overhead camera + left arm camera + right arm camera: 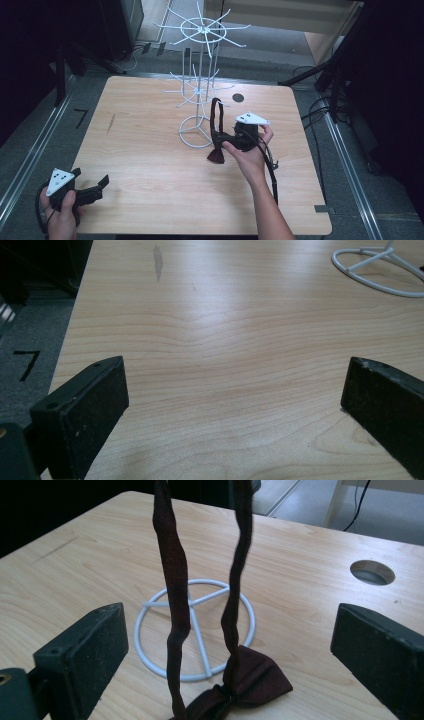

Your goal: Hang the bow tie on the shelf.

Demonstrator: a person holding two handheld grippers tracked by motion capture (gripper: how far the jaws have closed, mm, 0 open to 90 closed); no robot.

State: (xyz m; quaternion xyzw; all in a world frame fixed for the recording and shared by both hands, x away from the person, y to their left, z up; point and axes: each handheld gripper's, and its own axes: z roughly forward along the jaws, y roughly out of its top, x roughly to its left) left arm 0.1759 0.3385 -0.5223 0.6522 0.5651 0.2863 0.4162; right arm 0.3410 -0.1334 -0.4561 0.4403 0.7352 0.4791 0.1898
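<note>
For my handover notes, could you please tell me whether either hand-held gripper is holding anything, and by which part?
Nothing is held. The right hand-held gripper stands open around the hanging bow tie; the left hand-held gripper is open over bare table.

Wooden table point(150, 150) (pale grain) under white wire rack point(196, 131)

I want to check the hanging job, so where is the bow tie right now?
In the high view the dark red bow tie hangs by its strap from a lower arm of the white wire stand, its bow beside the stand's ring base, just in front of the open right gripper.
</note>
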